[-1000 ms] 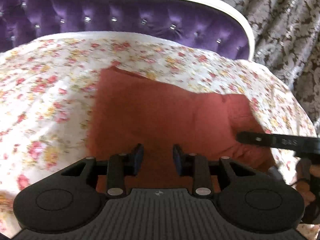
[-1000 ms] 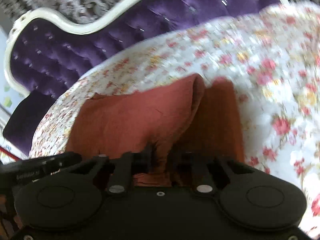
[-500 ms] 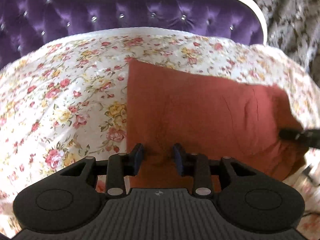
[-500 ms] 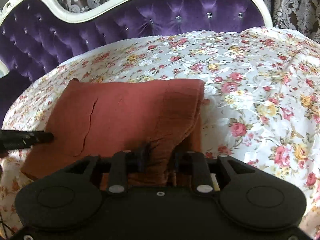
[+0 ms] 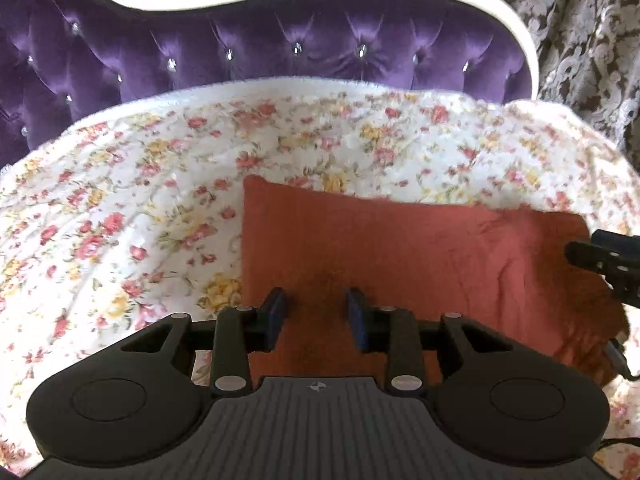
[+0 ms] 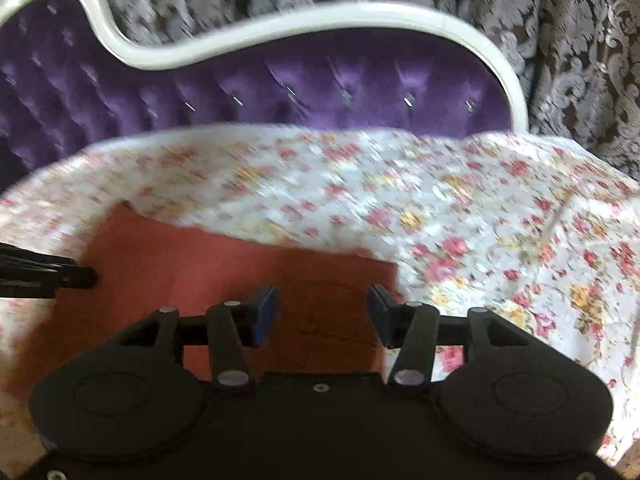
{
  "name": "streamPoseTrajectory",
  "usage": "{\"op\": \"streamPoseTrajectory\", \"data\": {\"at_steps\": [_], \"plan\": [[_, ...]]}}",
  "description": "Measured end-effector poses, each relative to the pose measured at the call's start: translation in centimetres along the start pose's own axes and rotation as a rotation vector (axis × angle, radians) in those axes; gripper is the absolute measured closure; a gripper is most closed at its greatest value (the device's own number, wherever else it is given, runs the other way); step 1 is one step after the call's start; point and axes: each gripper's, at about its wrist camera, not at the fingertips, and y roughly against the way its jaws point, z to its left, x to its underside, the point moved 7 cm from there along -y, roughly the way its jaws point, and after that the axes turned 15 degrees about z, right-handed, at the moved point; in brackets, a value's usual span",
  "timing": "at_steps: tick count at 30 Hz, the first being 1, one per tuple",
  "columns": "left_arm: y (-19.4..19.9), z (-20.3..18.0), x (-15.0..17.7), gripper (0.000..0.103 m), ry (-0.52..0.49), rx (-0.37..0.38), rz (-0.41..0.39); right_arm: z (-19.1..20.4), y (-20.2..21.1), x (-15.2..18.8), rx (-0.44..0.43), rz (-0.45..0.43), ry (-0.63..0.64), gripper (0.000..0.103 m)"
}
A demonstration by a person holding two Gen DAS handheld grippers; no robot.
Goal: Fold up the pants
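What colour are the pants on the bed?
The pants are rust red, plain with no pattern; the left wrist view shows them best.

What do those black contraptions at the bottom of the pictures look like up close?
Each hand-held tool is matt black plastic. The left tool has a ribbed grey-black body bearing a small round crosshair mark, two round domed side housings, hinged link arms with silver pivot pins, and blue pads on its two fingers. The right tool matches, though its body looks smooth, with small screws.
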Motion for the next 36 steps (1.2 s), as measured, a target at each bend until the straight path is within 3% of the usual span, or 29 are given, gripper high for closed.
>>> {"op": "streamPoseTrajectory", "data": {"at_steps": [3,10,29,36], "plan": [[-0.7,0.1,0.5,0.068,0.002,0.010,-0.009,-1.5,-1.3,1.2,0.005,0.064,-0.051,0.038],[0.1,1.0,1.9,0.062,0.053,0.048,-0.021,-3.6,-0.9,3.9,-0.162,0.099,-0.185,0.031],[1.4,1.2,4.7,0.060,0.105,0.051,0.028,-2.6,0.2,5.6,-0.216,0.121,-0.158,0.028],[1.9,1.1,5.3,0.060,0.091,0.016,0.047,-2.5,0.1,5.6,-0.219,0.123,-0.154,0.027]]}}
